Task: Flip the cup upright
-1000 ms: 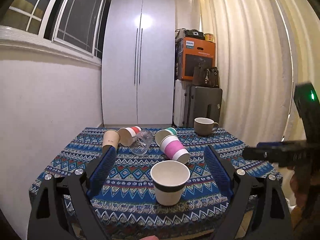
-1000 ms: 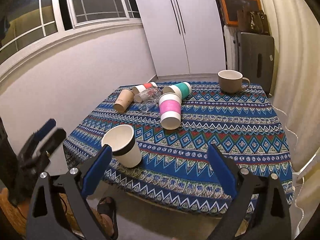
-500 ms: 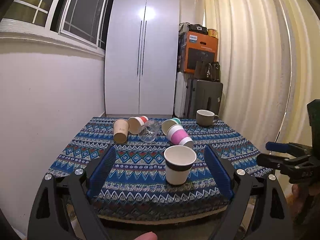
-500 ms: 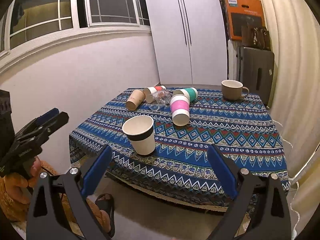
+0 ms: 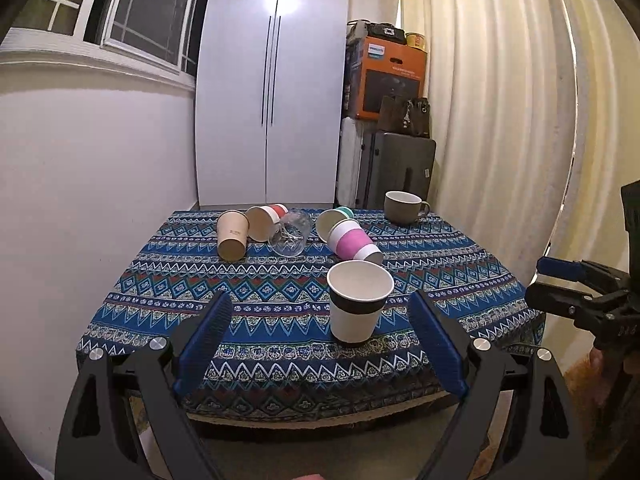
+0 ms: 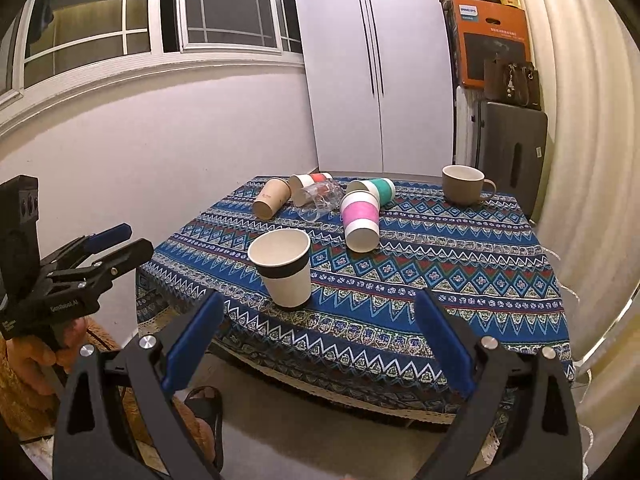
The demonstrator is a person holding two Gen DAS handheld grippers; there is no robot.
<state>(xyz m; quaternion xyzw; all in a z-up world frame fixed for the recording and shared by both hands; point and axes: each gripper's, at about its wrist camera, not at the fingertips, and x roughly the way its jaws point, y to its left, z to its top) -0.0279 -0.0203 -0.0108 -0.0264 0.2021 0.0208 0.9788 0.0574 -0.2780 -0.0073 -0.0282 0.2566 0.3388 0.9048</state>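
Note:
A white paper cup with a black band [image 5: 359, 305] [image 6: 284, 267] stands upright near the table's front edge. Behind it, a pink-banded cup [image 5: 352, 242] [image 6: 359, 216], a teal-banded cup [image 5: 333, 218] [image 6: 374, 190], a red-banded cup [image 5: 266, 220] [image 6: 308, 184], a tan cup [image 5: 232, 235] [image 6: 273, 202] and a clear plastic cup [image 5: 291, 234] [image 6: 320, 200] lie on their sides. My left gripper [image 5: 320, 344] is open and empty, in front of the table. My right gripper [image 6: 318, 340] is open and empty, off the front edge.
A grey mug [image 5: 402, 207] [image 6: 464, 184] stands upright at the table's back right. The blue patterned tablecloth [image 5: 280, 320] [image 6: 440, 280] covers the table. A white wardrobe [image 5: 272, 100], a dark suitcase [image 5: 400, 172] with an orange box, and curtains [image 5: 500, 120] stand behind and to the right.
Both grippers have drawn back from the table and away from the upright black-banded cup. The cups have not moved.

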